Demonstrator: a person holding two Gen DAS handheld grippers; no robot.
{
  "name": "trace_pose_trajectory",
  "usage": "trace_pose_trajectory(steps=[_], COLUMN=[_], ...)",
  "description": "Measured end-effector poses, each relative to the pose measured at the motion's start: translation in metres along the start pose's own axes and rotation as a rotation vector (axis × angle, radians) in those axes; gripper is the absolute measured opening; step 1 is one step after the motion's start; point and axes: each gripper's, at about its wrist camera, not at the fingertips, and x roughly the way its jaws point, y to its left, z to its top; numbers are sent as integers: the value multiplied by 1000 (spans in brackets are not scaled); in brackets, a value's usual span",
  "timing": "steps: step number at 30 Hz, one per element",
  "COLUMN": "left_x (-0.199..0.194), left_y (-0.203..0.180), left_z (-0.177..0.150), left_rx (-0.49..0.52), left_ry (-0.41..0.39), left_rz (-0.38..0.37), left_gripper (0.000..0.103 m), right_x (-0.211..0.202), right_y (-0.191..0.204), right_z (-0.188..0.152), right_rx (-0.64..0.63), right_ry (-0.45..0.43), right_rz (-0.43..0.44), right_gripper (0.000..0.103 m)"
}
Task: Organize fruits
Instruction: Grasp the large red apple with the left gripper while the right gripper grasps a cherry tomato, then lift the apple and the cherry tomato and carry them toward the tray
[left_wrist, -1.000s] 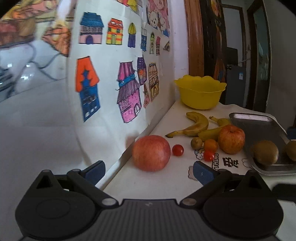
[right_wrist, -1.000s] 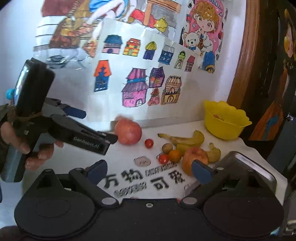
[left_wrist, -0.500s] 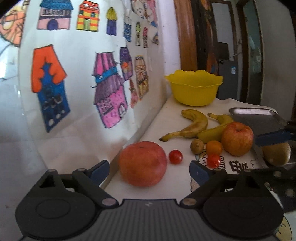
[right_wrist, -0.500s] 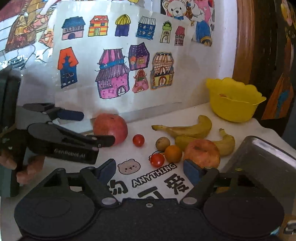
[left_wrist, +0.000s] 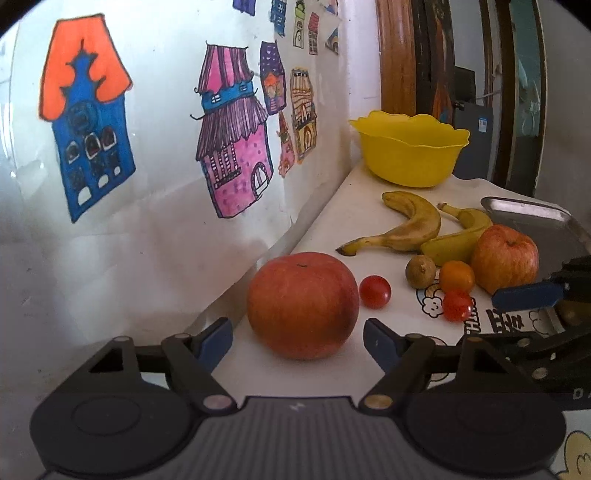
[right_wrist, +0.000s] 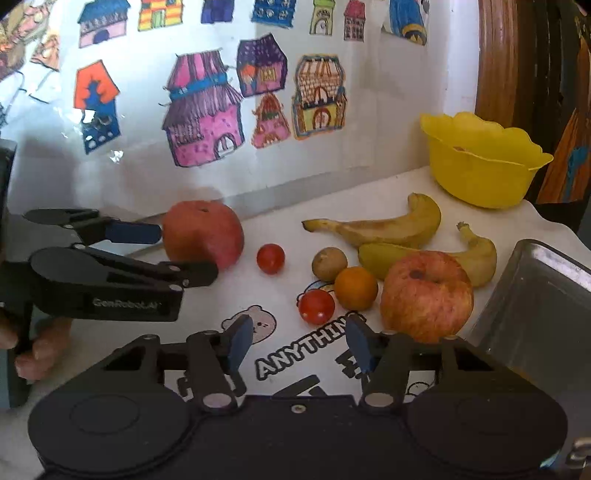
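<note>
Apple (left_wrist: 303, 304): firm, heavy, smooth, round; grip across widest middle. Left gripper (left_wrist: 297, 338) closing around it, pads clear. Right gripper (right_wrist: 297, 341) closing, empty.

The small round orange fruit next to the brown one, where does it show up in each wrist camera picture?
Left wrist view: the small round orange fruit sits right of centre, between the brown round fruit and the striped red apple.
Right wrist view: it sits right of centre, left of that apple.
Shared landmark: the yellow plastic bowl at the back.
</note>
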Motion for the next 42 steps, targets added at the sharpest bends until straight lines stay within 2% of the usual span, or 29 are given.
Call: trace_pose_trajectory(steps=[3,8,10,19,30,42], left_x=[2,8,10,13,11,-4], left_y=[2,7,8,14,14,2], left_z=[1,3,4,5,5,-1], left_rx=[-11,-46,-56,-114,-120,-81], left_ry=[7,29,40,36,35,61], left_rz=[-12,-41,-46,-83,-82,-99], left_gripper=[82,80,75,72,70,70], right_x=[6,15,18,24,27,14], right_y=[0,-1,-2,-1,2,-3], right_z=[1,4,3,3,3,-4], right_rx=[-5,-3,0,0,-4,38], right_ry=[12,19,21,-2,-18,-18], right_rz=[-14,-16,-13,-21,-20,2], right_gripper=[58,48,45,40,26,25])
